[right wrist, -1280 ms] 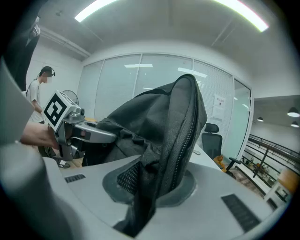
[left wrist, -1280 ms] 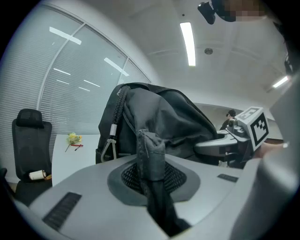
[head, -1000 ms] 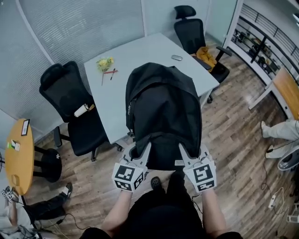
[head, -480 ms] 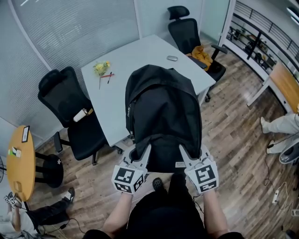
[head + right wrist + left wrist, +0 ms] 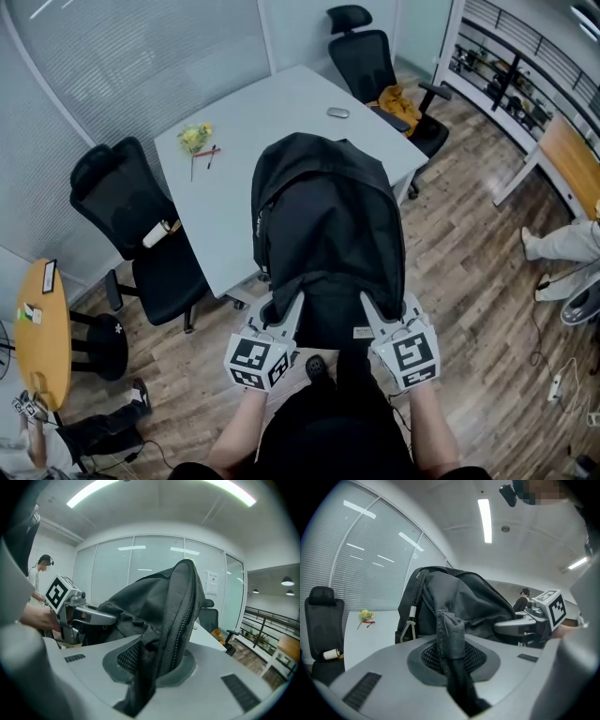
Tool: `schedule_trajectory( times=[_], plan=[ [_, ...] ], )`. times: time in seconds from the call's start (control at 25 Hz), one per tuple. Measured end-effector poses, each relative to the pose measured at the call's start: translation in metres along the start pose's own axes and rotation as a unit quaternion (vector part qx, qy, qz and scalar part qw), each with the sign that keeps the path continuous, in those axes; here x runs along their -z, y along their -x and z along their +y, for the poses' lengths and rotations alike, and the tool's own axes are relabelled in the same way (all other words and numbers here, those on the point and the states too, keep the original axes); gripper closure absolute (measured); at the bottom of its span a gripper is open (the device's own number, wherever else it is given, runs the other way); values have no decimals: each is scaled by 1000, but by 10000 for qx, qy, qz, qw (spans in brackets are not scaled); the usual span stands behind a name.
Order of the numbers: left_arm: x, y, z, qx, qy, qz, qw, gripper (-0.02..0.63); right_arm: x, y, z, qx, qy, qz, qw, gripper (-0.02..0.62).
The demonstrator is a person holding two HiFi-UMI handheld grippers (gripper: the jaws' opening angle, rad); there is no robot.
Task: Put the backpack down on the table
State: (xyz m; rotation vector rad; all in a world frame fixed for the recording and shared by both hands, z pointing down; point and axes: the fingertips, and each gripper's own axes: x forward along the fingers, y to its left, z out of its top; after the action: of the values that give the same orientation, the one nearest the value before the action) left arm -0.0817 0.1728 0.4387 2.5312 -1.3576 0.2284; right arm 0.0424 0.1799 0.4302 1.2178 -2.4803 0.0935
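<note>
Black fabric backpack (image 5: pixel 328 225) (mesh-padded straps (image 5: pixel 180 616)) pinched in left gripper (image 5: pixel 289 307), right gripper (image 5: pixel 371 305).

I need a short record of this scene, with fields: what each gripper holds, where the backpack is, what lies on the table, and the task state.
left gripper: shut on a strap of the backpack
right gripper: shut on a mesh strap
backpack: held up in front of the person, seen over the near edge of the table
on table: yellow flowers; small grey object, likely a mouse
task state: backpack not yet set down
</note>
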Motion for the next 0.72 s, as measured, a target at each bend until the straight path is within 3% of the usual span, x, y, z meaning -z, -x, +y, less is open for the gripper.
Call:
schedule_trajectory(
  times=[0.72],
  plan=[
    [-26,-92,1,18,-30,141,9999,552,-6,-34,-91,-48,-158,-27,9999,535]
  ],
)
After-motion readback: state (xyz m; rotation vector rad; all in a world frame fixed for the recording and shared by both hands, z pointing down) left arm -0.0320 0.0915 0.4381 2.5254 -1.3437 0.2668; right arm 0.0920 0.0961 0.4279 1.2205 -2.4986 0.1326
